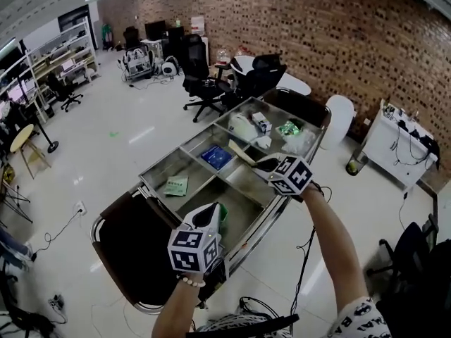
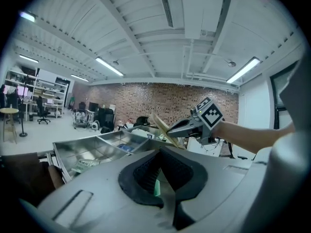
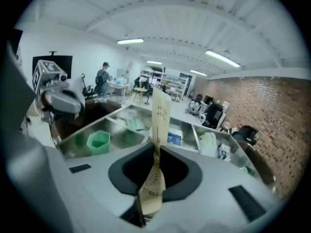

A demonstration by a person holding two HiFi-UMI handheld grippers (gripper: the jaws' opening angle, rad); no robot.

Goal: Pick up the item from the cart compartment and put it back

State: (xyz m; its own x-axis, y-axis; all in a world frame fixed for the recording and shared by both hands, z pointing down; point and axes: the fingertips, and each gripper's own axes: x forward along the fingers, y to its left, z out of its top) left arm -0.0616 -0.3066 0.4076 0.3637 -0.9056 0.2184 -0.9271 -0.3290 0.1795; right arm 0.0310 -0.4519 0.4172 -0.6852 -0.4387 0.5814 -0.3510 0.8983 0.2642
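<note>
A steel cart (image 1: 161, 162) with several open compartments stands below me. My right gripper (image 1: 258, 165) hovers over its middle and is shut on a flat tan paper packet (image 1: 242, 153), which sticks out forward past the jaws. In the right gripper view the packet (image 3: 160, 118) stands upright, pinched between the dark pads of that gripper (image 3: 154, 154). My left gripper (image 1: 211, 213) hangs over the near compartment, jaws together and holding nothing, just above a green cup (image 1: 223, 213). The cup (image 3: 98, 142) stands on the compartment floor.
Other compartments hold a blue packet (image 1: 216, 156), a green packet (image 1: 175, 185) and white items (image 1: 243, 127). Dark fabric pouches (image 1: 134, 248) hang at the cart's ends. Black office chairs (image 1: 204, 83) stand behind it, a white cabinet (image 1: 394, 143) to the right.
</note>
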